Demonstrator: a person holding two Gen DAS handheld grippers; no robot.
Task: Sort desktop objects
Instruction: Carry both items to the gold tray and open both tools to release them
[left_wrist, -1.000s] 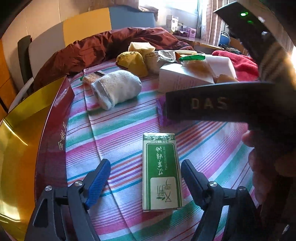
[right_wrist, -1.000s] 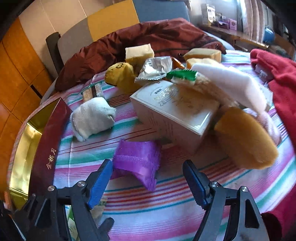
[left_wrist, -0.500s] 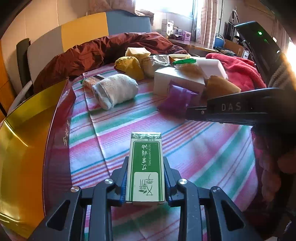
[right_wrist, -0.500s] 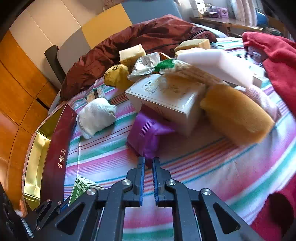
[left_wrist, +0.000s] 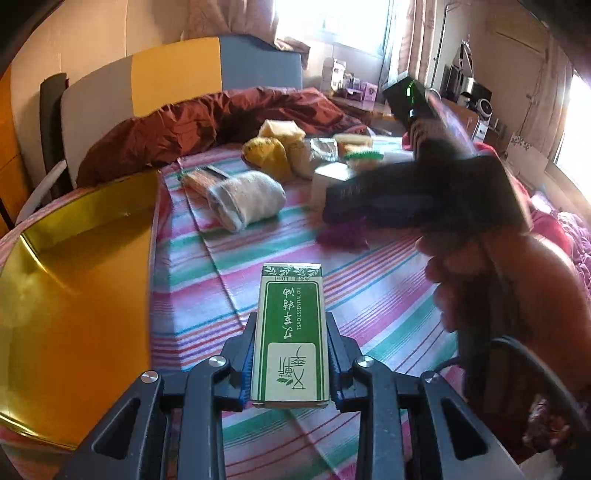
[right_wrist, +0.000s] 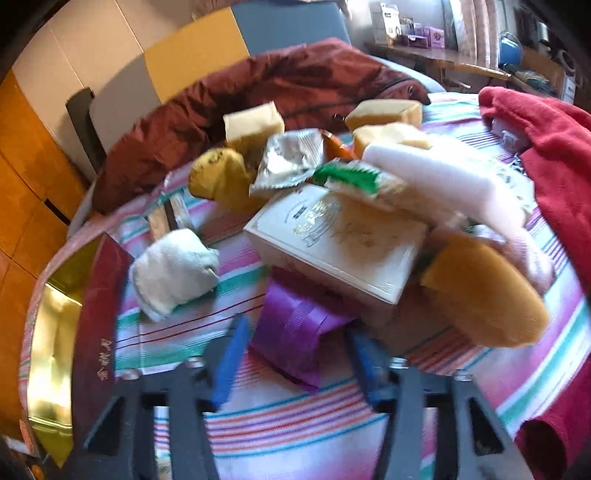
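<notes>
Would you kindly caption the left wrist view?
Left gripper clamps green essential-oil box above striped cloth beside gold tray.

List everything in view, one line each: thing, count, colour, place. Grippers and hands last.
Green box: 1, green and white, between the left gripper's pads.
Purple packet: 1, purple, on the cloth between the right gripper's jaws.
Cream box: 1, cream, behind the purple packet.
Sock: 1, white, rolled, left of the cream box.
Gold tray: 1, gold inside, dark red wall, far left.
Silver wrapper: 1, silver, in the pile behind.
Striped cloth: 1, pink, green, white, under everything.
Brown jacket: 1, brown, at the back.
Red cloth: 1, red, right side.
Left gripper: 1, black, blue pads, shut on the green box.
Right gripper: 1, black, blue pads, jaws opening.
Hand: 1, holding the right gripper.
</notes>
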